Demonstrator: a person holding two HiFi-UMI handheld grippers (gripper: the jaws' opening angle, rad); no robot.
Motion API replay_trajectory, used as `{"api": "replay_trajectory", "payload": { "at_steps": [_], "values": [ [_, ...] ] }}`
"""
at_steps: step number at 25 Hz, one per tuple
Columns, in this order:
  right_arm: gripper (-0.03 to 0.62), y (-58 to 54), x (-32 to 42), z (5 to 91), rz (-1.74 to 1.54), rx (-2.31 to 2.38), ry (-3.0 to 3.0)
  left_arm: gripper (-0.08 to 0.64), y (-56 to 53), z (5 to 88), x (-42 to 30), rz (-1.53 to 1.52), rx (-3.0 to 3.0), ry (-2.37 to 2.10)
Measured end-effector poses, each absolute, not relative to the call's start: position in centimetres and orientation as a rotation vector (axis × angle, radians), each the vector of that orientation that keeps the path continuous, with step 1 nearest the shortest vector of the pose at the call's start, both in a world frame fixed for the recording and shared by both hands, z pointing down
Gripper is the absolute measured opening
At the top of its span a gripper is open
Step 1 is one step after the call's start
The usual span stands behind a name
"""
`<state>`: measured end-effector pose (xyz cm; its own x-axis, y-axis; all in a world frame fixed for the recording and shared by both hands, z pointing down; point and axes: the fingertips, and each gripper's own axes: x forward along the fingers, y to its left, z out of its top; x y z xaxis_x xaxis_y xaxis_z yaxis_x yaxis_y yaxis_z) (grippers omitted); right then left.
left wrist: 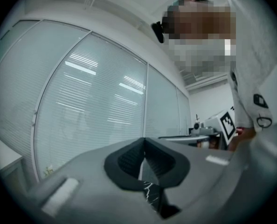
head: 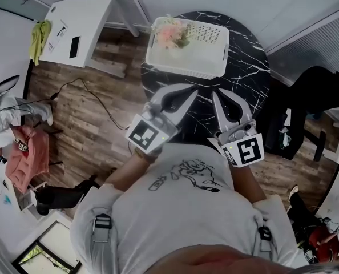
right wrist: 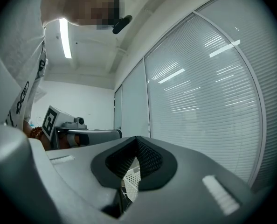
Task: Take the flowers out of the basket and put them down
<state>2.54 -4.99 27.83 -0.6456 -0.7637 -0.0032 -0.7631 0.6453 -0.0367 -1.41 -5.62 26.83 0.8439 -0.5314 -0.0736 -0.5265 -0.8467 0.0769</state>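
A white lattice basket (head: 210,68) stands on the far part of a round black marble table (head: 250,73). A bunch of pink flowers (head: 173,33) lies in its left end. Both grippers hover over the table's near edge, close to the person's chest, pointing at the basket and short of it. The left gripper (head: 190,89) is shut and holds nothing; its jaws meet tip to tip in the left gripper view (left wrist: 144,139). The right gripper (head: 216,93) is shut and bare too (right wrist: 137,138). A bit of the basket's lattice (right wrist: 131,178) shows under its jaws.
A white desk (head: 84,24) with a yellow-green cloth (head: 39,36) stands at the back left. A cable (head: 95,99) runs over the wooden floor. A black chair (head: 315,96) is right of the table. Pink fabric (head: 27,156) lies at far left. Blinds cover glass walls.
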Motion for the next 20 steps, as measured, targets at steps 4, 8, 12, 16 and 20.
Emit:
{"api": "replay_trajectory", "payload": {
  "at_steps": [4,8,12,16,20],
  "values": [
    [0.006,-6.6,1.5,28.4,-0.057,-1.321,2.833,0.005,-7.5,27.4,-2.5,-0.117,2.977,-0.854],
    [0.006,-7.9,-0.1,29.5,-0.087,-1.305,2.842,0.005,-9.0,28.2,-3.9,-0.093,2.975,-0.861],
    [0.042,-9.3,-1.2,31.3,-0.122,-1.323,2.86,0.005,-10.6,30.0,-5.0,-0.044,2.963,-0.863],
    [0.089,-11.6,-2.2,33.0,-0.194,-1.333,2.856,0.006,-12.4,32.0,-6.1,-0.018,2.93,-0.865],
    [0.123,-13.2,-3.3,35.4,-0.199,-1.312,2.922,0.006,-13.7,34.2,-7.2,0.014,2.917,-0.871]
  ]
}}
